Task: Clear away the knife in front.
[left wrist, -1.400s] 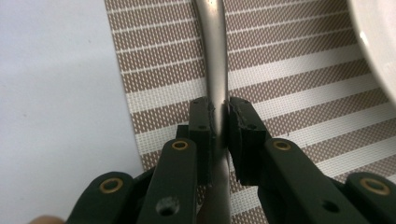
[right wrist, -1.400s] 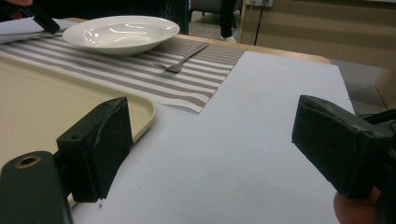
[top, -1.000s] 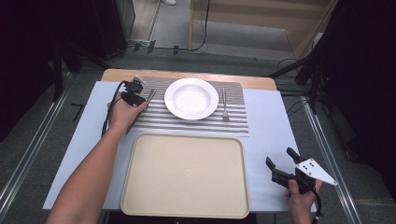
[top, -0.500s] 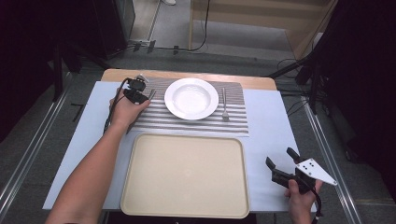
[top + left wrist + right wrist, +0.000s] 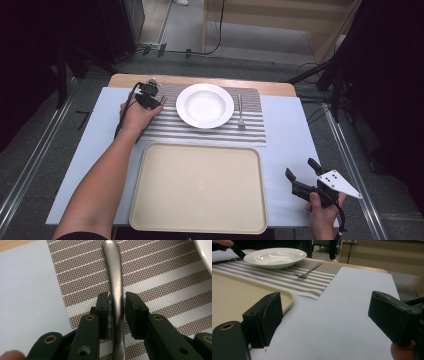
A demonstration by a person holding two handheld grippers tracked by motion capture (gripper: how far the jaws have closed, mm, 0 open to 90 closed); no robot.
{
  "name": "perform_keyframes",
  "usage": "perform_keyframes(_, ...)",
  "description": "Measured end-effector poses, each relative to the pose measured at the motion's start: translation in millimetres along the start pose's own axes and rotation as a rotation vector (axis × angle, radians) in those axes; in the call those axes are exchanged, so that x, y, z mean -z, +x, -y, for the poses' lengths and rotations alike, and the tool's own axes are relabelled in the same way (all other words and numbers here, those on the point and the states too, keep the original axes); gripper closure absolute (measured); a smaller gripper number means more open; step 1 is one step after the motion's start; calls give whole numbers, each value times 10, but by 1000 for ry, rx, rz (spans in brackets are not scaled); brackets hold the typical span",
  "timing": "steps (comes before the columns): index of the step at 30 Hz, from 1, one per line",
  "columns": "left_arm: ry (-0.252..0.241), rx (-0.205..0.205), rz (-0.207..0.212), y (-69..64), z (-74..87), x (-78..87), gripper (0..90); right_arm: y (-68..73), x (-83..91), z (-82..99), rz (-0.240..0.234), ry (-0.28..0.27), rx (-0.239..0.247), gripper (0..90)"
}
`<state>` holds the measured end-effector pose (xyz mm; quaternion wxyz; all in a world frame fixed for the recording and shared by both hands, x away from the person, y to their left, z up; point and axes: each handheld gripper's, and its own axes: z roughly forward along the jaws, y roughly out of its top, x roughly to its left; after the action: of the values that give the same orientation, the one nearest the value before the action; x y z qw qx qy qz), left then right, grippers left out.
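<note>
The left tool (image 5: pixel 117 305) is set down over a metal utensil handle (image 5: pixel 115 277) lying on the striped placemat (image 5: pixel 162 277), at the mat's left edge just beside the white plate (image 5: pixel 204 105). The handle is seen between the two black pads (image 5: pixel 135 311); narrow gaps appear on both sides, so a firm clamp cannot be confirmed. Which utensil it is cannot be told, since the working end is hidden.

The right tool (image 5: pixel 303 174) is held released, jaws wide apart, over the bare blue bench (image 5: pixel 287 130) near the right front corner, well apart from everything. Nothing is seen between its jaws.

A fork (image 5: pixel 240 112) is laid on the placemat right of the plate. A beige tray (image 5: pixel 200 187) is placed just in front of the placemat.
</note>
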<state>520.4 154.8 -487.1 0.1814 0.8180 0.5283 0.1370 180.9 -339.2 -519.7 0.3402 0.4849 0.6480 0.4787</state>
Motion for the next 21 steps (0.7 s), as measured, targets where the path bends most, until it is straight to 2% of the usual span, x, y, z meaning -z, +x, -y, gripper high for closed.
perform_keyframes(2, 9, 13, -8, -4, -14, 0, 730, 1, -3, 1, 0, 2, 0, 130)
perform_keyframes(3, 14, -2, -12, -25, -20, -1, 775, 3, -3, 1, 0, 2, 0, 130)
perform_keyframes(6, 29, -17, -30, -51, -38, 1, 778, 9, -7, 1, -2, 3, 1, 130)
perform_keyframes(10, 29, 25, 9, 8, -39, 3, 784, 9, -20, 4, -3, 5, 4, 130)
perform_keyframes(13, 32, 9, -7, -15, -44, 5, 786, 12, -18, 2, -4, 4, 6, 130)
perform_keyframes(16, 36, 0, 13, -11, -35, 21, 787, -3, -12, 5, -1, 6, -2, 131)
perform_keyframes(21, 25, -6, 21, 13, -27, 100, 787, -13, -20, 9, -1, 7, -4, 131)
